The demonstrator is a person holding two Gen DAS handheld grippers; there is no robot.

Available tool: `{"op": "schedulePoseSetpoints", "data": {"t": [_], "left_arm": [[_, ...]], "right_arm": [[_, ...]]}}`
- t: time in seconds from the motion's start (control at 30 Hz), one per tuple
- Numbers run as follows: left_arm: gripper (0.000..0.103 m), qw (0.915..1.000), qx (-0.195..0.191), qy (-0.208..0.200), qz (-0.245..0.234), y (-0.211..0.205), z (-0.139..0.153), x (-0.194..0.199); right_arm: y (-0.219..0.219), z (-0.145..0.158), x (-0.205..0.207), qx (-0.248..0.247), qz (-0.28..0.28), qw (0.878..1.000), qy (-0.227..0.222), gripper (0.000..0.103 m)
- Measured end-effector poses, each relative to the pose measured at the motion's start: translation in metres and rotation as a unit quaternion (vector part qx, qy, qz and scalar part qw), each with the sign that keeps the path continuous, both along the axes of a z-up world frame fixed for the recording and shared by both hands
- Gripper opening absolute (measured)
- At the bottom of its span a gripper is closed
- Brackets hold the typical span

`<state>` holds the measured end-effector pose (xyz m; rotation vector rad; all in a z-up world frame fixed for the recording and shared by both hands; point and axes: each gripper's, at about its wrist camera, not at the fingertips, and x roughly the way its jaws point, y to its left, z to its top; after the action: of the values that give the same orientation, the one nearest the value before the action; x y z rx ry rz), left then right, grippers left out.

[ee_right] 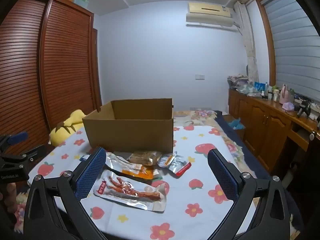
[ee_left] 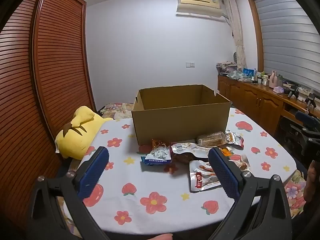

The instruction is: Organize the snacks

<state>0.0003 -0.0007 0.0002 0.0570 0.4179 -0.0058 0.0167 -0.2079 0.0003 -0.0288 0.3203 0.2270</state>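
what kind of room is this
Most likely a home bedroom: a louvred wooden wardrobe, a wall air conditioner, and a yellow plush toy beside the flower-print cloth holding snacks.

So there's an open cardboard box, upright, nothing visible inside. Snack packets sit piled just in front of it: a silver chicken-foot pouch nearest, then what looks like a clear-wrapped cake.
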Motion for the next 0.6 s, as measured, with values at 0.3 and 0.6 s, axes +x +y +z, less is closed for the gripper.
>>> {"op": "schedulePoseSetpoints", "data": {"t": [0.3, 0.6], "left_arm": [[0.101, 1.0000, -0.005, -0.005, 0.000, 0.006, 0.010, -0.002], [0.101, 0.9999, -0.006, -0.010, 0.000, 0.003, 0.009, -0.005]], "right_arm": [[-0.001, -0.001, 0.001, 0.000, 0.007, 1.000, 0.007, 0.103], [0.009, 0.000, -0.007, -0.007, 0.006, 1.000, 0.005, 0.103]]}}
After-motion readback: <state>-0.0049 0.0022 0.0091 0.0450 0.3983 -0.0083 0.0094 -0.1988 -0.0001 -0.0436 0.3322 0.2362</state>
